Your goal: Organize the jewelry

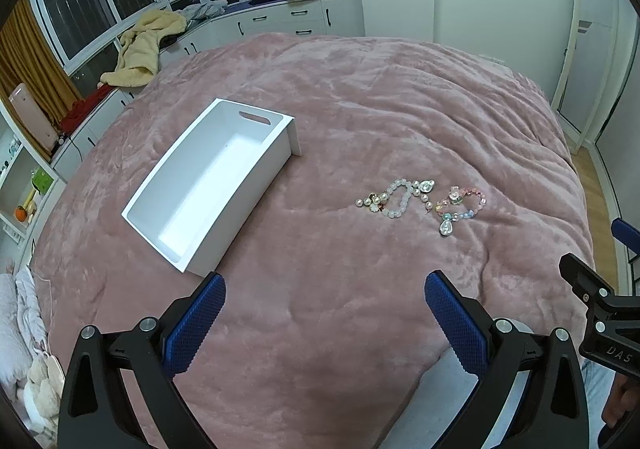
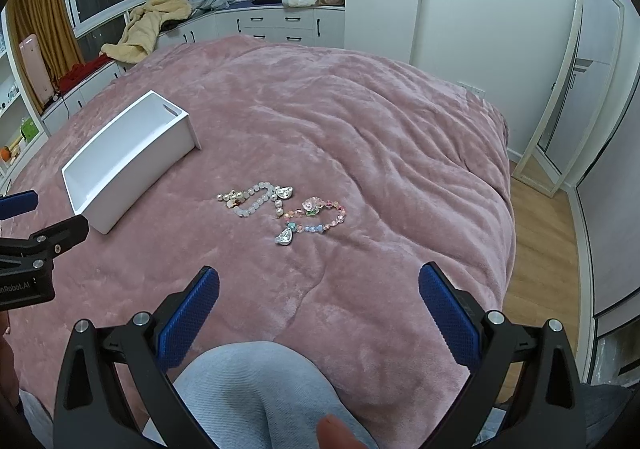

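Since the white tray [image 1: 208, 185] is seen to hold nothing, the task is judged to be at its very start. 2 beaded bracelets are laid on the pink blanket [image 1: 360, 97], well apart from the tray and to its right: a white pearl bracelet [image 2: 252, 201] and a pastel bead bracelet [image 2: 316, 215], which lie just beside each other and may be touching where their charms meet; this cannot be told for certain. Neither piece has been lifted. The left gripper [image 1: 324, 325] is held above the blanket near the tray's close end, its blue pads spread wide with nothing between them. The right gripper [image 2: 318, 317] is likewise spread wide and carries nothing, and it is hung over a knee in grey fabric [image 2: 256, 389], short of the bracelets. Both pieces are therefore left to be picked up and set into the tray, 1 at a time by the look of it.
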`<state>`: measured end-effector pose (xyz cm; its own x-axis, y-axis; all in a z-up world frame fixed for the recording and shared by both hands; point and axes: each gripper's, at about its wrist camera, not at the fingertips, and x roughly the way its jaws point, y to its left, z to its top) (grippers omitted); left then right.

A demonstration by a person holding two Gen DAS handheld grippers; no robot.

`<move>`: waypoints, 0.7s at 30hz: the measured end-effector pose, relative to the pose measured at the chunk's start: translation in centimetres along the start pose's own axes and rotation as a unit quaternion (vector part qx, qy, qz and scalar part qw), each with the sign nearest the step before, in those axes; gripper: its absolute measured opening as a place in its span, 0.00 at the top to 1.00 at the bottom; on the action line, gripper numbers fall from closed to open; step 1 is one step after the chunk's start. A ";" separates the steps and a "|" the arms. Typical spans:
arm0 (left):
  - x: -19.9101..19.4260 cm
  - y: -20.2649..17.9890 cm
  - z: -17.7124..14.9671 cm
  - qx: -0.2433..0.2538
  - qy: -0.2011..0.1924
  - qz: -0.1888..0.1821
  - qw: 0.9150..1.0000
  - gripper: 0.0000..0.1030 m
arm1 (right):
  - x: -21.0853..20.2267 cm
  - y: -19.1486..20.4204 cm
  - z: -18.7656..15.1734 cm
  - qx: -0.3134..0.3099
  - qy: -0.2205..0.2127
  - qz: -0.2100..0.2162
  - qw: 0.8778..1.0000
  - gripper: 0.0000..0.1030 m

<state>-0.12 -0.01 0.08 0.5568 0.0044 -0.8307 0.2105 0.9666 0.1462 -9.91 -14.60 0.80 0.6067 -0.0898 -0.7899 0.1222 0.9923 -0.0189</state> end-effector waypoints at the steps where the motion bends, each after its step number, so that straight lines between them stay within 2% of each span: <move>1: 0.0 0.0 0.0 -0.001 0.000 -0.001 1.000 0.02 | 0.0 0.0 0.0 0.000 0.001 0.001 1.000 0.04; 21: 0.3 -0.2 -0.3 0.002 0.003 -0.001 1.000 0.02 | 0.4 0.1 -0.3 0.002 0.005 0.004 1.000 0.04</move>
<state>-0.19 -0.14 -0.35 0.5518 0.0038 -0.8340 0.2153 0.9654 0.1468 -9.89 -14.47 0.32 0.5992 -0.0804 -0.7966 0.1198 0.9927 -0.0100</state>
